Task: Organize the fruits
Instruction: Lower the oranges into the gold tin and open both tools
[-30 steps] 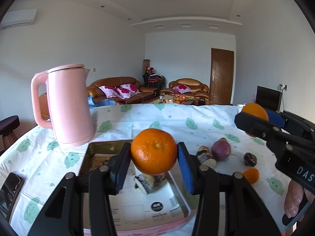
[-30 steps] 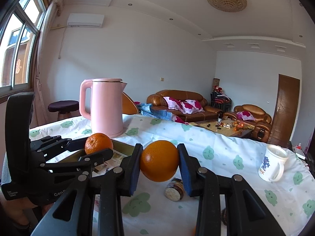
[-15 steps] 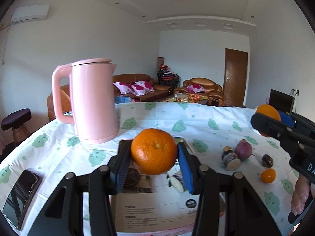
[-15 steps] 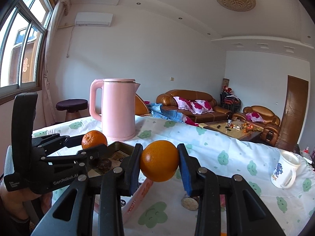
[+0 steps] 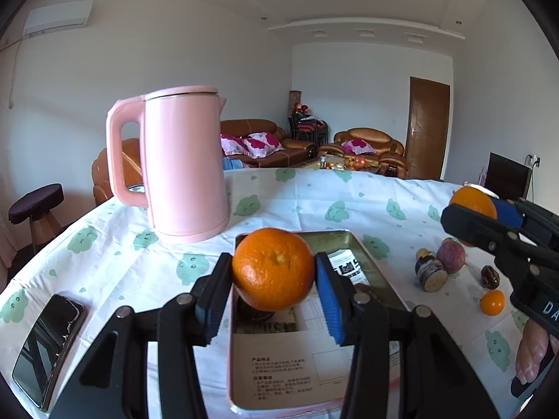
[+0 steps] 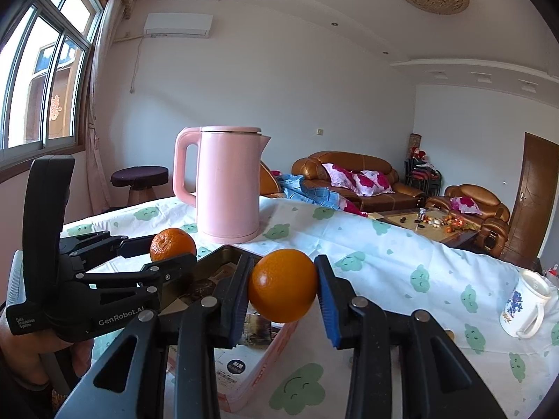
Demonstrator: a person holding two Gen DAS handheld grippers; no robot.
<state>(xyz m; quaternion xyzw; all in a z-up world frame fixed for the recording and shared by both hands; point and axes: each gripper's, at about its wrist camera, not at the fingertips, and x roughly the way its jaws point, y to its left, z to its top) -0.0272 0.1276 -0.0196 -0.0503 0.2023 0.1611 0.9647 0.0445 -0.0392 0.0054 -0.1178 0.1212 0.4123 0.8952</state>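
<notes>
My left gripper (image 5: 273, 274) is shut on a dimpled mandarin (image 5: 272, 268) and holds it over the near part of a shallow pink-sided metal tray (image 5: 367, 246) lined with printed paper. My right gripper (image 6: 282, 286) is shut on a smooth orange (image 6: 282, 285), held above the tray's (image 6: 276, 342) right edge. Each gripper shows in the other's view: the right gripper (image 5: 470, 211) with its orange (image 5: 471, 200) at the far right, the left gripper (image 6: 171, 249) with its mandarin (image 6: 173, 244) at the left. Something dark lies in the tray under the mandarin.
A pink kettle (image 5: 181, 164) stands behind the tray. A phone (image 5: 49, 345) lies at the left table edge. Right of the tray lie a purple fruit (image 5: 450, 256), a cut dark piece (image 5: 431, 274), a small dark fruit (image 5: 489, 276) and a small orange fruit (image 5: 492, 302). A mug (image 6: 524, 305) stands far right.
Both grippers have swung left across the table with their fruits still held. The kettle and tray have shifted rightwards in both views, and the loose fruits have slid toward the right edge.
</notes>
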